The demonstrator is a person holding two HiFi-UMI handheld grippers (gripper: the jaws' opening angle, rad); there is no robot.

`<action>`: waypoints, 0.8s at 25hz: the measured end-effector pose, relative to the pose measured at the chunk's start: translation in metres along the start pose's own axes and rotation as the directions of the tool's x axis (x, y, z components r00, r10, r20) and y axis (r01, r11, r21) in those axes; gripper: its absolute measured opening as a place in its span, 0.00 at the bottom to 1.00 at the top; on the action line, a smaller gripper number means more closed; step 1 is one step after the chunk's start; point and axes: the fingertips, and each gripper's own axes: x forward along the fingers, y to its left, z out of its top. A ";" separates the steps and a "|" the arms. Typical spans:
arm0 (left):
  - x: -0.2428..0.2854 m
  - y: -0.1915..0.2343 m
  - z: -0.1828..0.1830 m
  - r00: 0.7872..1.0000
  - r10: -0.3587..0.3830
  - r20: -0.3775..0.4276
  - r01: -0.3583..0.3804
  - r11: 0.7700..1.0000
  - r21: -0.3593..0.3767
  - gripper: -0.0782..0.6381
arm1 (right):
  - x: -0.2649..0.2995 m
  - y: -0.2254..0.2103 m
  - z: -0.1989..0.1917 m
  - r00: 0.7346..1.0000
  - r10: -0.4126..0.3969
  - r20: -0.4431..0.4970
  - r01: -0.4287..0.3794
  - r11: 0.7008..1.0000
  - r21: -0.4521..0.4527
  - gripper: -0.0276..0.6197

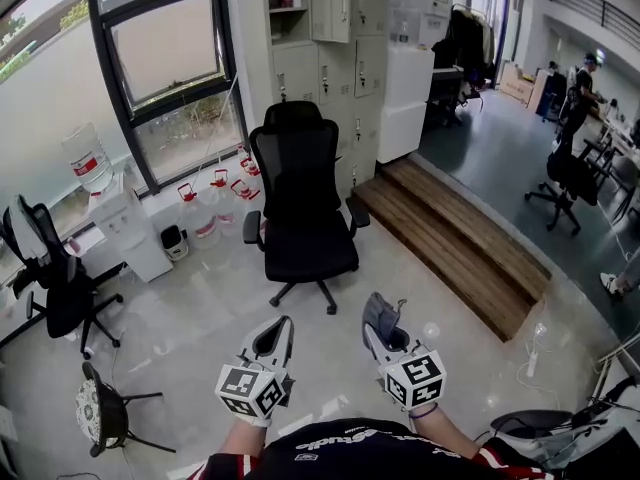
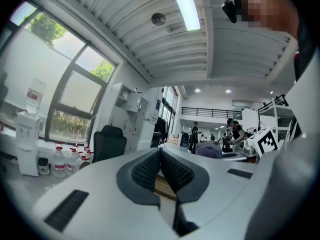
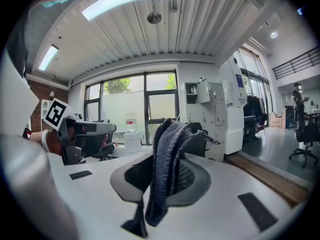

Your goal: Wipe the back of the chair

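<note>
Straight ahead of the person in the head view stands the black office chair [image 1: 298,183]. Its seat points toward the person, and its tall back rises upright behind the seat, with the headrest on top. The lockers [image 1: 330,58] are right behind the chair, the water bottles [image 1: 215,208] are on the floor to its left, and the wooden step [image 1: 450,238] lies to its right.

On the near side of the chair, well short of it, the right gripper [image 1: 385,330] is clamped on a dark grey cloth [image 1: 380,313]. The left gripper [image 1: 272,336] is beside it, with its jaws pressed together and nothing between them.

The right gripper view shows what the head view cannot: the cloth [image 3: 167,164] is folded and hangs down over the jaws, hiding most of the chair [image 3: 200,140]. The left gripper view shows the ribbed pads [image 2: 147,170] meeting at their tips, and the chair [image 2: 109,143] clear at the left.
</note>
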 end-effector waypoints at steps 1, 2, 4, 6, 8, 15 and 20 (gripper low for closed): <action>0.001 -0.001 0.000 1.000 0.001 0.004 -0.001 1.000 -0.005 0.14 | 0.000 -0.002 0.000 1.000 0.002 0.001 -0.002 1.000 0.002 0.16; 0.003 -0.002 0.000 1.000 0.002 0.004 -0.002 1.000 -0.002 0.14 | 0.000 -0.004 0.000 1.000 0.005 0.002 -0.005 1.000 0.004 0.16; 0.009 -0.004 0.000 1.000 0.002 0.002 -0.002 1.000 -0.001 0.14 | 0.001 -0.008 0.001 1.000 0.011 0.007 -0.011 1.000 0.008 0.16; 0.016 -0.008 0.001 1.000 0.002 0.000 -0.002 1.000 -0.001 0.14 | 0.003 -0.014 0.003 1.000 0.020 0.008 -0.020 1.000 0.010 0.16; 0.023 -0.011 0.001 1.000 0.003 -0.004 -0.003 1.000 0.006 0.14 | 0.005 -0.020 0.004 1.000 0.031 0.008 -0.031 0.999 0.014 0.16; 0.051 -0.024 0.000 1.000 0.015 -0.011 -0.015 0.999 0.028 0.14 | 0.010 -0.048 0.000 0.998 0.062 0.005 -0.062 0.998 0.030 0.16; 0.065 -0.031 -0.003 0.999 0.041 -0.028 -0.039 0.997 0.066 0.14 | 0.008 -0.072 -0.007 0.997 0.077 0.000 -0.077 0.996 0.038 0.16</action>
